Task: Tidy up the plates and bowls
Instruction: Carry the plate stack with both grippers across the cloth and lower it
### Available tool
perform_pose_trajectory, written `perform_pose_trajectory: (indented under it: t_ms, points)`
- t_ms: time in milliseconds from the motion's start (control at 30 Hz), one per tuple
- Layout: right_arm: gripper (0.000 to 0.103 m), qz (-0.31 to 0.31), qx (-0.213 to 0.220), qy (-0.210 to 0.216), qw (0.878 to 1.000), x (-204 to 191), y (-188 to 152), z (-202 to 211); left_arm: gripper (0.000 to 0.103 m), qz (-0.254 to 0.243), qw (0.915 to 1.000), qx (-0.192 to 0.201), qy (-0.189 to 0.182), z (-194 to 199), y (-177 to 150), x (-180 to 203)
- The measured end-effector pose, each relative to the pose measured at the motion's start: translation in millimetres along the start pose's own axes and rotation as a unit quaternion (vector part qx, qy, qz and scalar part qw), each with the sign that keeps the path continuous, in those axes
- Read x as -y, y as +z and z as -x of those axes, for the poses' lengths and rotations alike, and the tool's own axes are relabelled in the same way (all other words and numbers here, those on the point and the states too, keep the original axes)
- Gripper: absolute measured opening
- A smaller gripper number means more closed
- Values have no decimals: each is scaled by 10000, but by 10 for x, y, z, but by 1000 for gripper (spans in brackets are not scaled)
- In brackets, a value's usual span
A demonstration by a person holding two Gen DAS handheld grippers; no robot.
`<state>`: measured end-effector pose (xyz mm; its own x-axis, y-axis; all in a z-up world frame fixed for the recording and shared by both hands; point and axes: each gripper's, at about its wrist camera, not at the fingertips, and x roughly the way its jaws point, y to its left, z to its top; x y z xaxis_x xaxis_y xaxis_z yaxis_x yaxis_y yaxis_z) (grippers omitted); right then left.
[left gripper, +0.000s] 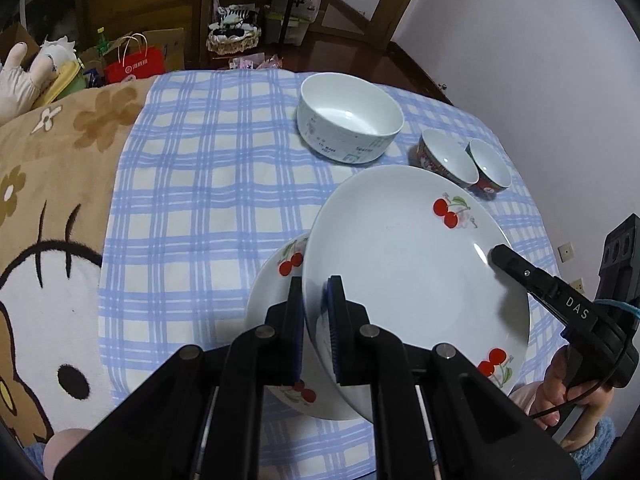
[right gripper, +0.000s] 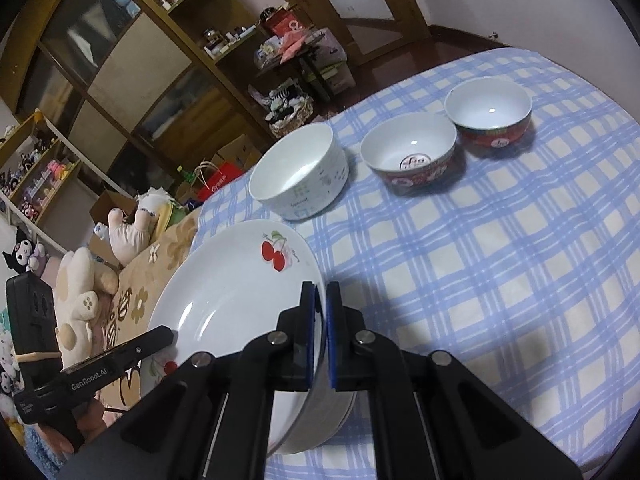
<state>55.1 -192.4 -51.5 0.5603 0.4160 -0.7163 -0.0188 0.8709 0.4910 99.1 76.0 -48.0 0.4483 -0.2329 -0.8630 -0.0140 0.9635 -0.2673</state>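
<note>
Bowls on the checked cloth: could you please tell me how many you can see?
3. A large white bowl stands farthest left; a red-patterned bowl sits right of it; a second red-patterned bowl is farthest right. Others may be hidden behind the held plate.

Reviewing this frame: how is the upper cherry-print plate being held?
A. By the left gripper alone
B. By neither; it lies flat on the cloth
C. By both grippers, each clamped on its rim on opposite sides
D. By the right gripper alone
C: the left gripper and the right gripper each pinch the rim of the cherry-print plate, holding it tilted above a second cherry-print plate.
</note>
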Motion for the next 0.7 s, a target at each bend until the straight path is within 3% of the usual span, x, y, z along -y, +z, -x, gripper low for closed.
perform_pose_trajectory:
  t_ms: [700]
  points:
    - [6,-157,-456,-189,9987,168,-222,-618,12,73,9980,-542,321,-550,-76,-214]
